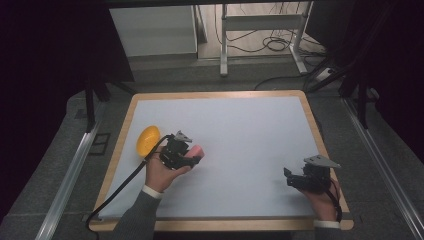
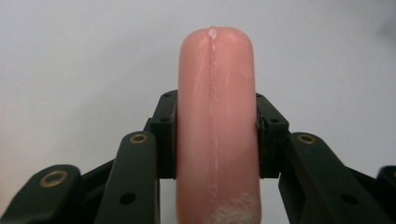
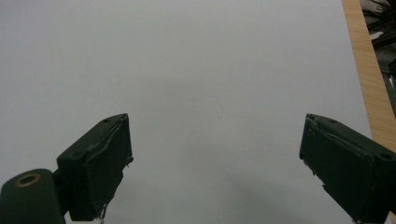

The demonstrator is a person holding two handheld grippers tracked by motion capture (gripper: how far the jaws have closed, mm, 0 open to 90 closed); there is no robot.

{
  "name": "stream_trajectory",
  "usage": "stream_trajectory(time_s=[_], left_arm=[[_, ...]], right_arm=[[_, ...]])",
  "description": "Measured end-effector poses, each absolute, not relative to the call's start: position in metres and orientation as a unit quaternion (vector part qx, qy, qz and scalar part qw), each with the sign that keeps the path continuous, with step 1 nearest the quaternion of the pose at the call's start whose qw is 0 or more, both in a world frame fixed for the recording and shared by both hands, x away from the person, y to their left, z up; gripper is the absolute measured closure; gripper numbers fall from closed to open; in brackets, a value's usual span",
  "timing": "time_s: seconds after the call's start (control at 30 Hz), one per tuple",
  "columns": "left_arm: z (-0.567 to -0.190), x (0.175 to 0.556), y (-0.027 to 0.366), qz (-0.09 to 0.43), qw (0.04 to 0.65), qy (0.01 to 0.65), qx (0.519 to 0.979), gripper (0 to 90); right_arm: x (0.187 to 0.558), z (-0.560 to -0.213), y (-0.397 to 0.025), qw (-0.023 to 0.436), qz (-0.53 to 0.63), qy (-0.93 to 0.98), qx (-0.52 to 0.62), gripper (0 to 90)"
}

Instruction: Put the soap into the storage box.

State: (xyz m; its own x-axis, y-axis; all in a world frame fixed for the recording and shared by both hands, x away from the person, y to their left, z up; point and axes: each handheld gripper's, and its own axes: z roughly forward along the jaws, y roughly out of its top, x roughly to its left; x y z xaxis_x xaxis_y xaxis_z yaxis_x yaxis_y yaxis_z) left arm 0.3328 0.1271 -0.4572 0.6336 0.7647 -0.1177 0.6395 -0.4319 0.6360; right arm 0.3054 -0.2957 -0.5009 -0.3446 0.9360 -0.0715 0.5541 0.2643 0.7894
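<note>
Pink sausage (image 2: 216, 126) sits clamped in your left tongs (image 1: 196, 154); your right tongs (image 1: 289, 176) gape wide at the bench's (image 1: 250, 125) four o'clock, no lettering legible.

sausage (image 1: 196, 149) between left tongs (image 1: 194, 156), bowl (image 1: 148, 140) perhaps behind

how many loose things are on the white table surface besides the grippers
2. A pink sausage is clamped in the left gripper, and a yellow object lies at the table's left edge beside that gripper. The right gripper holds nothing.
</note>
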Motion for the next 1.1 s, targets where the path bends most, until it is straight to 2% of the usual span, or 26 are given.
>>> stream_trajectory(time_s=[1.1], left_arm=[[-0.446, 0.342, 0.161, 0.12, 0.338, 0.447, 0.819, 60.2]], right_arm=[[0.305, -0.501, -0.297, 0.28, 0.343, 0.744, 0.501, 9.0]])
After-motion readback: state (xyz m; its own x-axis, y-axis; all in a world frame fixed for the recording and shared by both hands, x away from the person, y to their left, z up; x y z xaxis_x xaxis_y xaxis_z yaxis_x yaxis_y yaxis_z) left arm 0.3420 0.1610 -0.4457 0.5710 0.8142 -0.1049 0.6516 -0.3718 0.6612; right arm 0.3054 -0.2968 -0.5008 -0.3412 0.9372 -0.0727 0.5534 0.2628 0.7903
